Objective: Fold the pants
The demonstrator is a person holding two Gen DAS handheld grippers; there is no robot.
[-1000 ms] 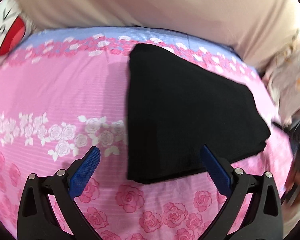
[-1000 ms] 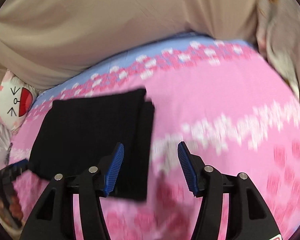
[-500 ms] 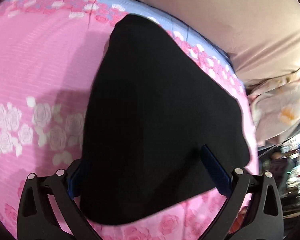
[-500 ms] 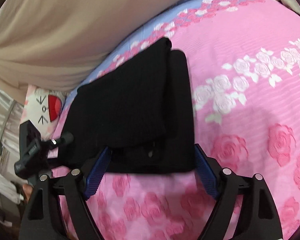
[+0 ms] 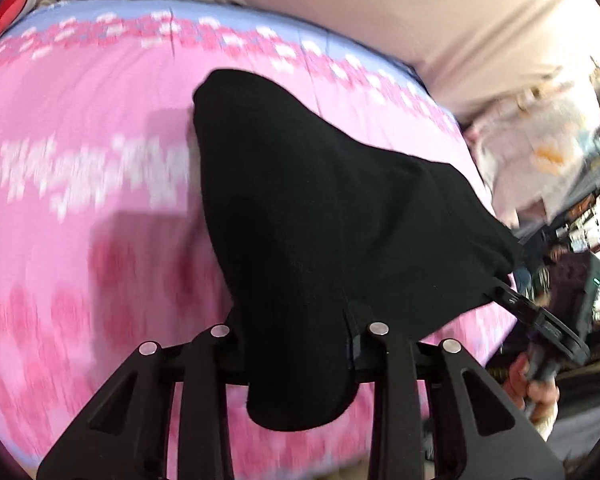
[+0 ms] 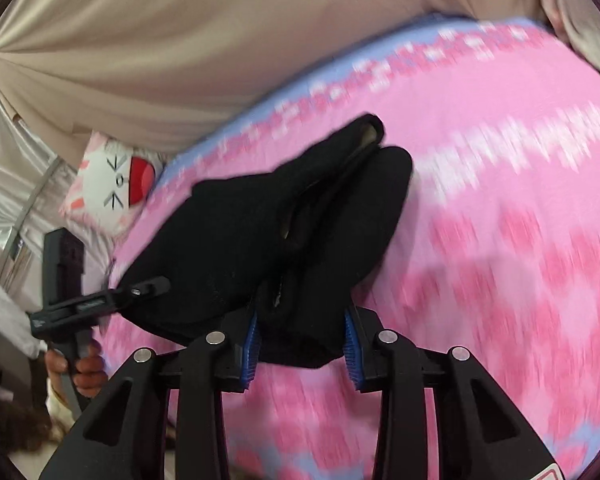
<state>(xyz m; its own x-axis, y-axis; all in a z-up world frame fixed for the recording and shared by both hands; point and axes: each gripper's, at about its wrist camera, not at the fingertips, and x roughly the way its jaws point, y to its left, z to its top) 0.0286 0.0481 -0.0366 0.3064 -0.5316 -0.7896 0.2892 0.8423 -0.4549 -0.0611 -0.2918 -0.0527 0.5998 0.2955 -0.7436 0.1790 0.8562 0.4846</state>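
The black pants [image 5: 320, 216], folded into a thick bundle, hang lifted over the pink flowered bed [image 5: 80, 200]. My left gripper [image 5: 296, 344] is shut on one near corner of the bundle, its pads hidden by cloth. My right gripper [image 6: 302, 340] is shut on the other near corner of the pants [image 6: 284, 232], the cloth bunched between its blue pads [image 6: 252, 340]. Each gripper shows in the other view, at the far right in the left wrist view [image 5: 540, 316] and at the left in the right wrist view [image 6: 100, 300]. The far end of the pants still touches the bed.
A beige curtain [image 6: 220, 40] hangs behind the bed. A white cat-face pillow [image 6: 116, 184] lies at the bed's left end. A pale flowered pillow [image 5: 540, 152] and cluttered shelves [image 5: 588, 232] are at the right end.
Both grippers moved in over the near edge of the pants, closed on it and lifted it off the bed. The flat bundle now sags between them.
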